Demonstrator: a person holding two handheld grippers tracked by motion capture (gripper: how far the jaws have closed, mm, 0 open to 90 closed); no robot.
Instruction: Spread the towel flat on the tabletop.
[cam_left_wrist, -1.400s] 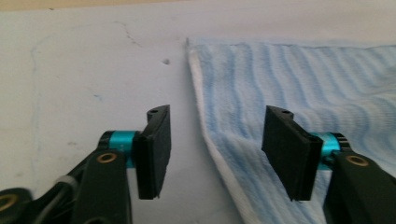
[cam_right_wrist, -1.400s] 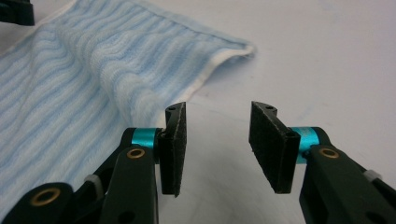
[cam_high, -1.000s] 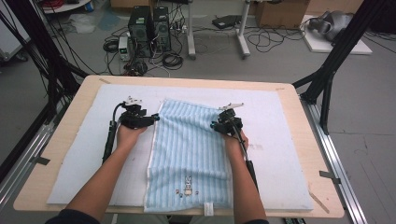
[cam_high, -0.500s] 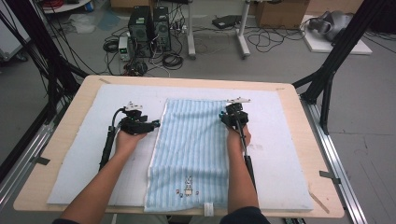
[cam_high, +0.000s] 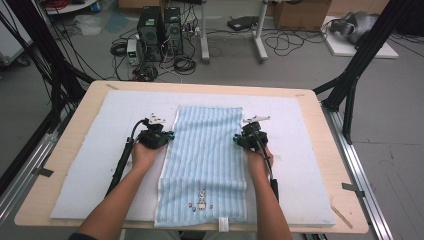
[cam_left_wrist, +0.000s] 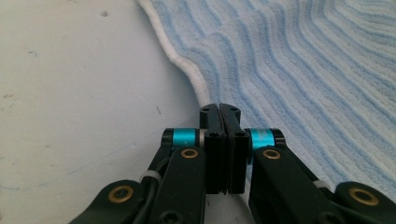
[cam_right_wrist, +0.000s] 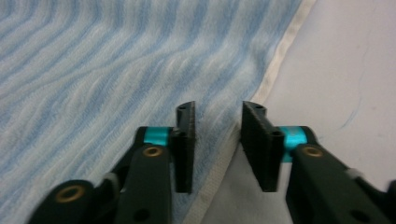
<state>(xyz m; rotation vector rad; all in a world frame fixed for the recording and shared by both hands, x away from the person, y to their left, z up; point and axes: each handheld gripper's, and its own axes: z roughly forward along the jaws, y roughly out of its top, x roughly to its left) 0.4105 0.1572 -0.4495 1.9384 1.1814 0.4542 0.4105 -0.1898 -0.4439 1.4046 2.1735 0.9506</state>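
A light blue striped towel (cam_high: 205, 160) lies flat, lengthwise, on the white mat (cam_high: 95, 170); a small embroidered figure (cam_high: 201, 202) is near its front end. My left gripper (cam_high: 165, 135) rests at the towel's left edge. In the left gripper view, the gripper (cam_left_wrist: 219, 108) is shut, its tips touching the white hem (cam_left_wrist: 187, 65), and no cloth shows between them. My right gripper (cam_high: 239, 139) sits at the towel's right edge. In the right gripper view, the gripper (cam_right_wrist: 218, 109) is open, astride the hem (cam_right_wrist: 280, 56), one jaw over the towel (cam_right_wrist: 93, 60) and one over the mat (cam_right_wrist: 345, 56).
The mat covers most of a wooden table (cam_high: 320, 105) and is bare on both sides of the towel. Black frame poles (cam_high: 360, 60) rise at the table's far corners. Computers and cables (cam_high: 160, 30) sit on the floor beyond the far edge.
The right gripper moved outward from over the towel to its right edge. The left gripper shifted slightly toward the left hem. The towel lies about as before.
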